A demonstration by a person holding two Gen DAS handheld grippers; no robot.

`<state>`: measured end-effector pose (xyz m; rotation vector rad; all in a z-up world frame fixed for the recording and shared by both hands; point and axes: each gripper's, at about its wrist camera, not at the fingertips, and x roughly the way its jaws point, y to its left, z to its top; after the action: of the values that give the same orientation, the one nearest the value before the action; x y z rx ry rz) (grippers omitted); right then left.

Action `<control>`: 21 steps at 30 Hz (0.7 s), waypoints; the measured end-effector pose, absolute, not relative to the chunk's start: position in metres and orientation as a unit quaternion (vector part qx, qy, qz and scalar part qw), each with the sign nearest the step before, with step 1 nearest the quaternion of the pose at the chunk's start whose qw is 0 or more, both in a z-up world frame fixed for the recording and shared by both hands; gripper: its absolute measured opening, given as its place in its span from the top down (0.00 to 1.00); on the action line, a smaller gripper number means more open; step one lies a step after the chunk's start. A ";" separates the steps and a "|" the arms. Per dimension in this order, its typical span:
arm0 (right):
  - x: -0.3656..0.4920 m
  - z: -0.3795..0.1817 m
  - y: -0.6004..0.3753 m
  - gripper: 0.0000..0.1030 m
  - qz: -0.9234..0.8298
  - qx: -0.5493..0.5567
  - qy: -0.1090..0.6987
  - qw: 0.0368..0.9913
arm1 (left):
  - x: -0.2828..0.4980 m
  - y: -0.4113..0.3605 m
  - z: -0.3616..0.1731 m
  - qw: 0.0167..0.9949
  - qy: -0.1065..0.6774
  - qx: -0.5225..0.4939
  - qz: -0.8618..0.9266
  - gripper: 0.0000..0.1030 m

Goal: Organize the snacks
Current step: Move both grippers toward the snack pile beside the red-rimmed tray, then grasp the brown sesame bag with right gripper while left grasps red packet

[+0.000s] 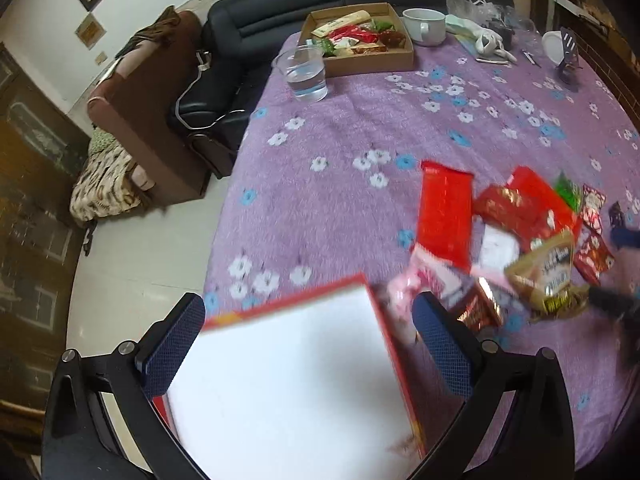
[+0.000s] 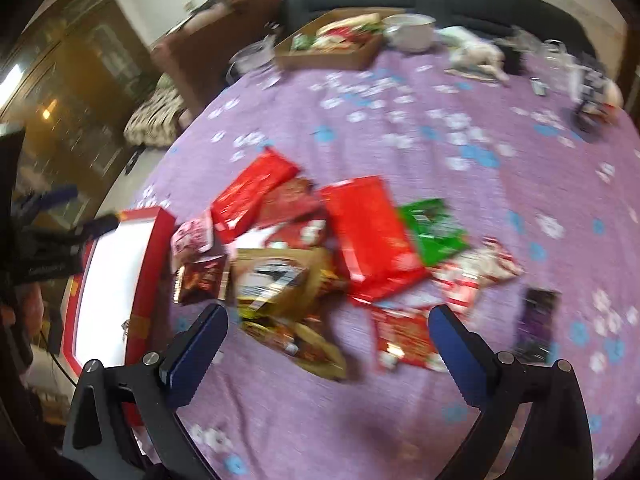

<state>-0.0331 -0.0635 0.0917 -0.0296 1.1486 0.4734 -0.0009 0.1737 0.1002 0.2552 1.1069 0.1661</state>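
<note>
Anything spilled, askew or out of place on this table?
Yes. Snack packets lie in a loose, overlapping heap on the purple cloth instead of in a container. The red-rimmed box beside them looks empty. The cardboard tray at the far end already holds snacks. Nothing looks spilled or damaged.

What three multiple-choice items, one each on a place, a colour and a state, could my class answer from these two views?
1. Where is the cardboard tray of snacks?
A. far end of the table
B. on the floor
C. on the sofa

2. What colour is the tablecloth?
A. yellow
B. purple with flowers
C. plain black

3. How do the right gripper jaws stand?
A. shut on a packet
B. open, holding nothing
C. shut on a cup

Answers: 1 A, beside the white cup; 2 B, both views show it; 3 B, wide apart above the snack pile.
</note>
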 end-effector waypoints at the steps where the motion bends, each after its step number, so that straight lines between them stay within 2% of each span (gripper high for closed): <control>1: -0.030 0.086 -0.053 0.05 0.225 -0.017 0.544 0.809 | 0.007 0.172 0.100 0.840 0.523 0.125 0.074 0.00; 6: -0.020 0.059 -0.027 0.16 0.201 -0.017 0.569 0.797 | 0.042 0.156 0.089 0.837 0.530 0.132 0.041 0.00; 8: -0.017 0.049 -0.026 0.24 0.199 -0.002 0.584 0.787 | 0.056 0.146 0.079 0.830 0.541 0.133 0.025 0.00; 12: -0.017 0.041 -0.030 0.30 0.203 0.026 0.595 0.777 | 0.079 0.126 0.060 0.814 0.566 0.130 -0.013 0.00; 14: -0.020 0.038 -0.031 0.43 0.206 0.024 0.605 0.768 | 0.088 0.116 0.051 0.806 0.576 0.131 -0.034 0.00; 17: -0.028 0.038 -0.032 0.48 0.205 -0.001 0.606 0.769 | 0.099 0.108 0.035 0.790 0.597 0.131 -0.050 0.00; 21: -0.035 0.039 -0.051 0.49 0.195 0.021 0.615 0.764 | 0.108 0.103 0.012 0.766 0.626 0.127 -0.066 0.00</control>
<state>-0.0348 -0.0508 0.0387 0.0465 1.3365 0.4249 0.1083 0.1032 0.0125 0.2764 1.3603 -0.1424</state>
